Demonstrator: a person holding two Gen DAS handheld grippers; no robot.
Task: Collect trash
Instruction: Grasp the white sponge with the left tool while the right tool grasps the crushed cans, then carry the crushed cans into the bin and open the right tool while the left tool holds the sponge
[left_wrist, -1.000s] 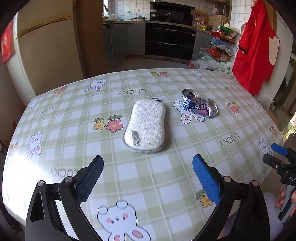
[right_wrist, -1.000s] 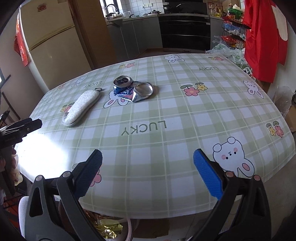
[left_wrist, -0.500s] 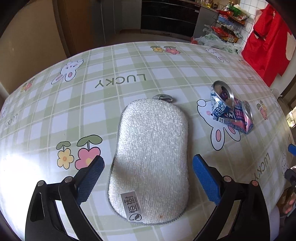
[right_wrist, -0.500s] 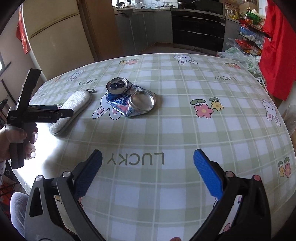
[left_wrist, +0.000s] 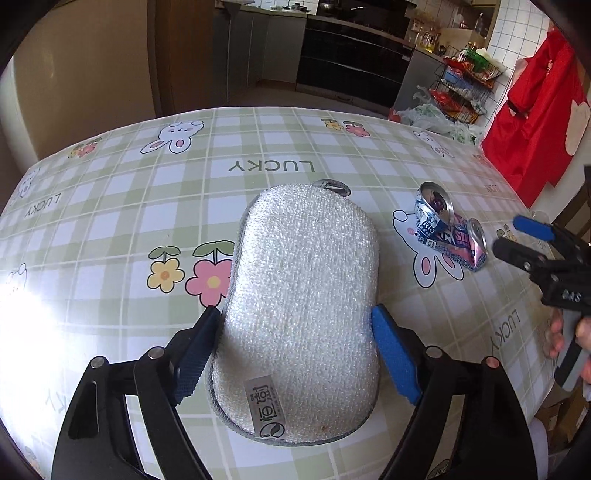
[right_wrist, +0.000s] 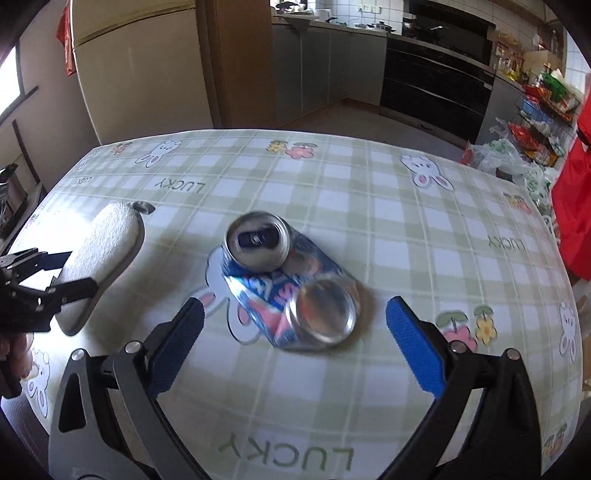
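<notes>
A white scrubbing sponge (left_wrist: 301, 306) with a grey hanging loop lies flat on the checked tablecloth (left_wrist: 147, 206). My left gripper (left_wrist: 297, 341) has both blue pads pressed against its long sides near the labelled end. A crushed blue and pink drink can (right_wrist: 290, 286) lies on its side on the cloth. My right gripper (right_wrist: 293, 332) is open, its fingers on either side of the can's near end, not touching it. The can (left_wrist: 448, 236) and the right gripper (left_wrist: 517, 240) also show at the right of the left wrist view, the sponge (right_wrist: 103, 254) at the left of the right wrist view.
The table's right edge (left_wrist: 546, 332) lies close behind the can. A red garment (left_wrist: 532, 122) hangs beyond it. A wire rack of packets (left_wrist: 461, 81) and kitchen cabinets (right_wrist: 332, 74) stand past the far edge. A cream fridge (right_wrist: 140, 62) stands at the back left.
My left gripper has moved forward over the sponge and closed its pads onto its sides. My right gripper has moved forward to straddle the crushed can.
</notes>
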